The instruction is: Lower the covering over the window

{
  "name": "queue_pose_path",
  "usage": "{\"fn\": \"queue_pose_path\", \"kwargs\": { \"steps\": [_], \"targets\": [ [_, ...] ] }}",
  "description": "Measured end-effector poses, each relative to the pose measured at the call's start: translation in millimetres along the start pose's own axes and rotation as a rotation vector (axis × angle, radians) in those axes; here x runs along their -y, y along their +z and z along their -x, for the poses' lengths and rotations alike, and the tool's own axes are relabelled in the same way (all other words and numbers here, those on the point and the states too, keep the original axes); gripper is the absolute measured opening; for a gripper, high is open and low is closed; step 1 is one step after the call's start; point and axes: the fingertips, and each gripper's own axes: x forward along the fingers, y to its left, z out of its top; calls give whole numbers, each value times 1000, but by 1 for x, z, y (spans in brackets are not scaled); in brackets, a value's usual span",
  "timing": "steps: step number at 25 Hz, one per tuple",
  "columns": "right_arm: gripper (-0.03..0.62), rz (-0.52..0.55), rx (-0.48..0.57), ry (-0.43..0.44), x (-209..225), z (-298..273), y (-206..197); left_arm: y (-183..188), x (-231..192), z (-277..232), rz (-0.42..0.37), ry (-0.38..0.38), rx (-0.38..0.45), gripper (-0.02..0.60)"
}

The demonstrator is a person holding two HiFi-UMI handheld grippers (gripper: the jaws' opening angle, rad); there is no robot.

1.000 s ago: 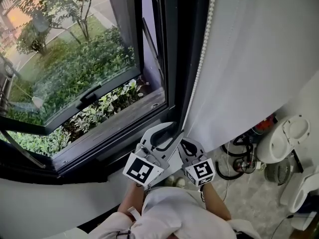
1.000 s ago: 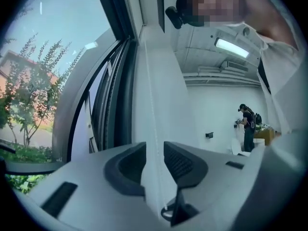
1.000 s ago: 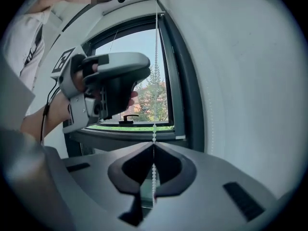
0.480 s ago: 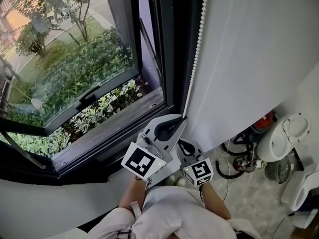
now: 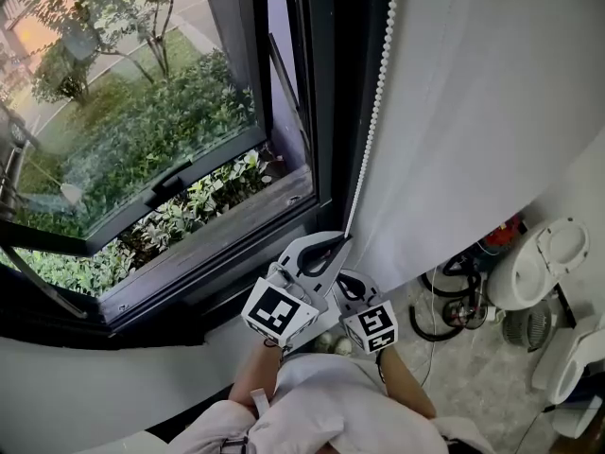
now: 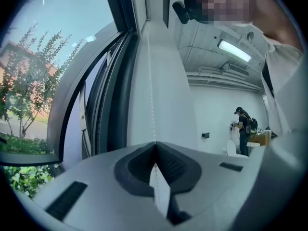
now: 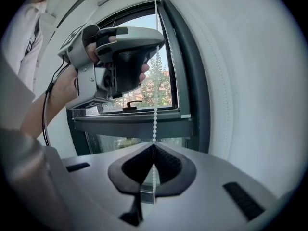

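Observation:
The white roller blind hangs at the right of the dark-framed window, with its edge beside the frame. Its white bead chain drops along that edge. My left gripper is shut on the bead chain, and the chain runs straight up from its closed tips. Just below, my right gripper is also shut on the chain, which enters its closed tips. The right gripper view shows the left gripper pinching the same chain higher up.
The window sash is swung open over shrubs outside. A dark sill runs below it. White appliances and coiled cables stand on the floor at right. A person stands far back in the room.
The left gripper's jaws, open a second ago, have shut on the bead chain and then come down slightly. The right gripper has stayed shut on the chain, almost in place.

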Motion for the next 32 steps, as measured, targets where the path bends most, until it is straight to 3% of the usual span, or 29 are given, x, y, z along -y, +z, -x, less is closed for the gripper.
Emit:
{"fn": "queue_pose_path", "kwargs": {
  "steps": [10, 16, 22, 32],
  "targets": [
    [-5, -30, -110, 14, -4, -2, -45, -42, 9, 5, 60, 5, -47, 12],
    [5, 13, -112, -5, -5, 4, -49, -60, 11, 9, 67, 19, -69, 12],
    [96, 16, -31, 0, -2, 27, -13, -79, 15, 13, 72, 24, -99, 12],
    [100, 60, 188, -38, 17, 72, 96, -108, 16, 17, 85, 22, -130, 12]
  ]
}}
